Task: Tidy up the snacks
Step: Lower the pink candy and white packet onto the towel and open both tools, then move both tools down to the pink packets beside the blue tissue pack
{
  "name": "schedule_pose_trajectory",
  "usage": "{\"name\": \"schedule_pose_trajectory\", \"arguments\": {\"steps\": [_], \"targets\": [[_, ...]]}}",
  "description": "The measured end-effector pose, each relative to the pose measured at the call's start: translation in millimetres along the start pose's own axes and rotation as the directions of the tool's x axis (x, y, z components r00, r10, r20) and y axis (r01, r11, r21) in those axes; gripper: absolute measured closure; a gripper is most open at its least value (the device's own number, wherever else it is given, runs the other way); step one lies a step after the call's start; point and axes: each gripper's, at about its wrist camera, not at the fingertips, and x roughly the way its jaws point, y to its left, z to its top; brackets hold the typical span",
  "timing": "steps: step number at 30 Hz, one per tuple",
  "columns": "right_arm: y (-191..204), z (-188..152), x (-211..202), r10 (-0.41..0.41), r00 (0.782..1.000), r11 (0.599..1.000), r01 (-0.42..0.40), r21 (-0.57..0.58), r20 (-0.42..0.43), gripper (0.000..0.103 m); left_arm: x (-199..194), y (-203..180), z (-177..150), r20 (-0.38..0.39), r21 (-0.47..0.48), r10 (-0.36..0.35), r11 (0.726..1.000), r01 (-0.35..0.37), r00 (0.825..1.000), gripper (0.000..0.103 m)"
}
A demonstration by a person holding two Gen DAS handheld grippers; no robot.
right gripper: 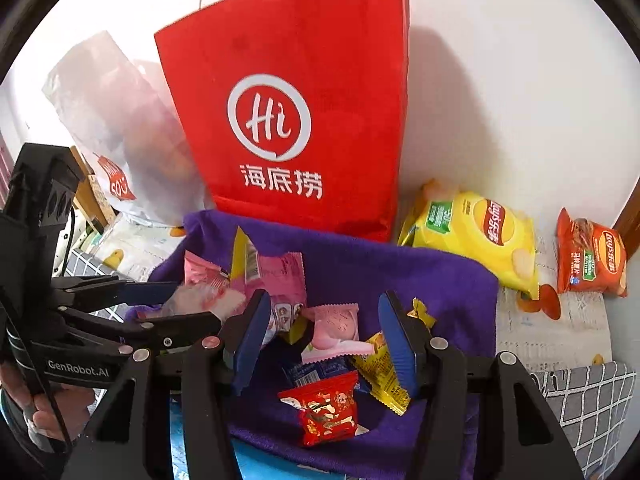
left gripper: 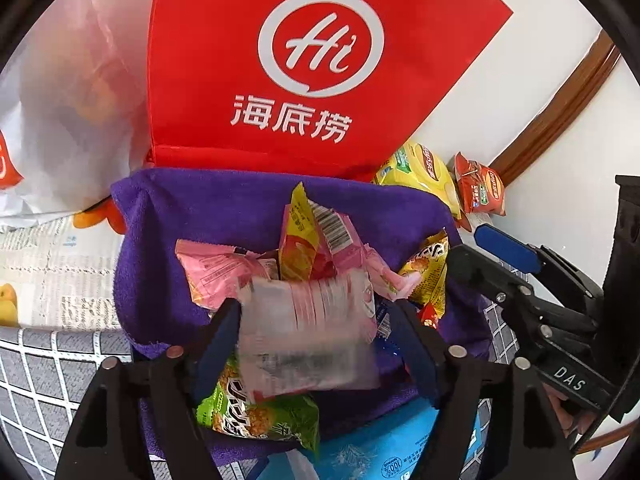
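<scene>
Lying between the left gripper's [left gripper: 316,340] parted fingers, a blurred pink packet [left gripper: 310,332].

Both wrist views angled down, close, sharing purple cloth [left gripper: 240,208].

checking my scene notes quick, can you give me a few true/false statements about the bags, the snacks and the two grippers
1. The red bag stands behind the purple cloth. True.
2. The yellow chip bag lies on the purple cloth. False: it lies off the cloth, beside the red bag.
3. A blurred pink-and-clear packet sits between the left gripper's fingers. True.
4. The right gripper is clamped on the red candy packet. False: its jaws stand open, and the packet lies loose on the cloth.
5. The orange chip bag is inside the red bag. False: it lies by the wall.
</scene>
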Motion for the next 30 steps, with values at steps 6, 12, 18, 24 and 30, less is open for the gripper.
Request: {"name": "schedule_pose_trajectory", "arguments": {"steps": [6, 12, 18, 24, 30], "targets": [[-0.2, 4.8, -16.5, -0.008, 0.999, 0.999, 0.007, 0.052, 0.033, 0.047, -13.2, -1.4, 1.7, 0.034, -0.003, -0.012, 1.0, 0.012, 0.999, 0.024], [12.1, 7.4, -42.6, -0.033, 0.998, 0.996, 0.029, 0.082, 0.05, 0.047, -32.8, -5.3, 1.3, 0.065, 0.015, -0.033, 0.999, 0.032, 0.997, 0.02], [31.4, -10.1, -74.6, -0.048, 0.997, 0.998, 0.045, 0.052, 0.057, 0.047, -65.2, -14.1, -2.1, 0.122, 0.044, -0.051, 0.998, 0.046, 0.991, 0.017], [43.1, -50.9, -106.3, -0.02, 0.999, 0.997, 0.017, 0.07, 0.043, 0.047, -96.1, -36.0, -10.1, 0.152, 0.097, -0.037, 0.995, 0.022, 0.988, 0.017], [48.5, -90.6, -129.3, -0.027, 1.0, 0.995, 0.027, 0.093, 0.005, 0.047, -123.4, -53.9, -42.8, 0.156, 0.14, -0.012, 0.99, -0.01, 0.988, 0.017]]}}
